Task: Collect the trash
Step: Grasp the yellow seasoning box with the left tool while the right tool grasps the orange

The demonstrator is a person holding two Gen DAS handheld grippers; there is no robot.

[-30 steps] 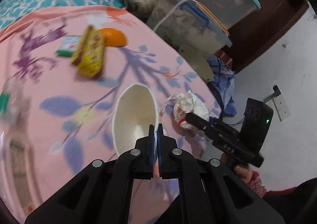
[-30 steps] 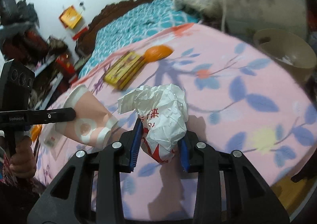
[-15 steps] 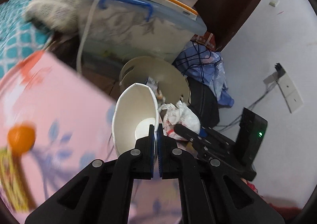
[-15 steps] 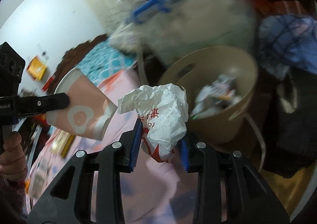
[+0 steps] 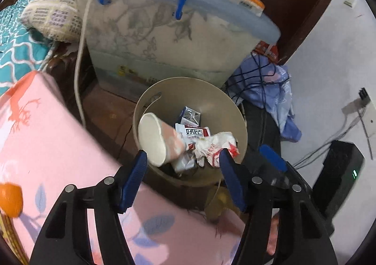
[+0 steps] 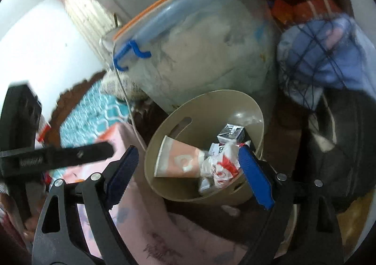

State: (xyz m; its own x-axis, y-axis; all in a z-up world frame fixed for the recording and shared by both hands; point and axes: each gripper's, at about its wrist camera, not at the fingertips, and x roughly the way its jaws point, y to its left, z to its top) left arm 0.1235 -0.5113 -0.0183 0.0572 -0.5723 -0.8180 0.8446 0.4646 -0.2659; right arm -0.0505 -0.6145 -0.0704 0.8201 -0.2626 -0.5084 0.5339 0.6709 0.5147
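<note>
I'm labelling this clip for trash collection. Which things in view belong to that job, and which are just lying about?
Part of the job:
- paper cup
- crumpled wrapper
- bin

Just lying about:
- storage box
- orange
- blue cloth
- pillow

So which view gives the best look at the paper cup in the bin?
The right wrist view: the paper cup lies on its side in the bin, pink printed wall fully visible. The left wrist view shows the cup mostly mouth-on, its white inside facing the camera, wall foreshortened.
</note>
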